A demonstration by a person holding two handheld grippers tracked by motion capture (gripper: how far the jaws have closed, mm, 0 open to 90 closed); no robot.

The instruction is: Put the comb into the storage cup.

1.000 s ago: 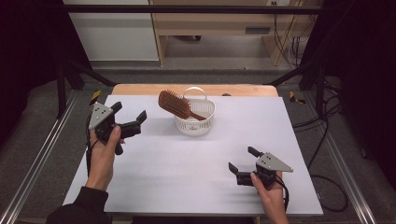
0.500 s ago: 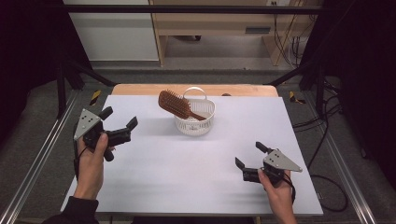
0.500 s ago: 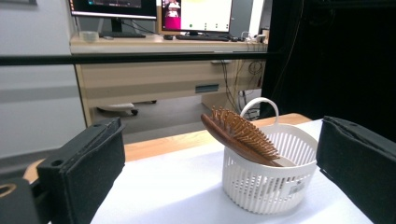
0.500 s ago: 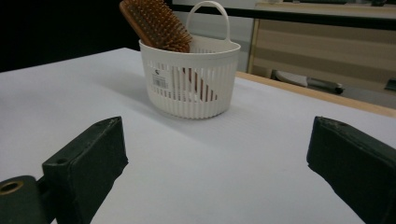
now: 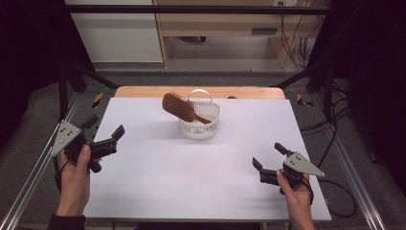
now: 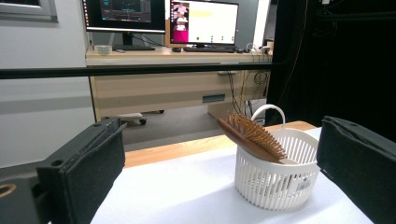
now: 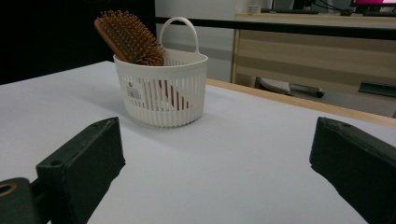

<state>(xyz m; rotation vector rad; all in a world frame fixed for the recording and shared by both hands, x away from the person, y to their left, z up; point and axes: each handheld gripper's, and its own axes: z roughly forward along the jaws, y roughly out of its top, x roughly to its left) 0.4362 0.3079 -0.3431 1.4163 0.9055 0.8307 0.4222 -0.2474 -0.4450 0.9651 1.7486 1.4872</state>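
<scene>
While both grippers' fingers gape, a bristly wooden hairbrush (image 5: 180, 107) leans in the slatted white plastic basket (image 5: 200, 125).

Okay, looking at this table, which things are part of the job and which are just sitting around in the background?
Part of the job:
- wooden hairbrush, leaning head-up out of the basket
- white slotted basket on the table
- left gripper, open
- right gripper, open

Just lying about:
- monitors on the desk behind
- cables on the floor beyond the table
</scene>
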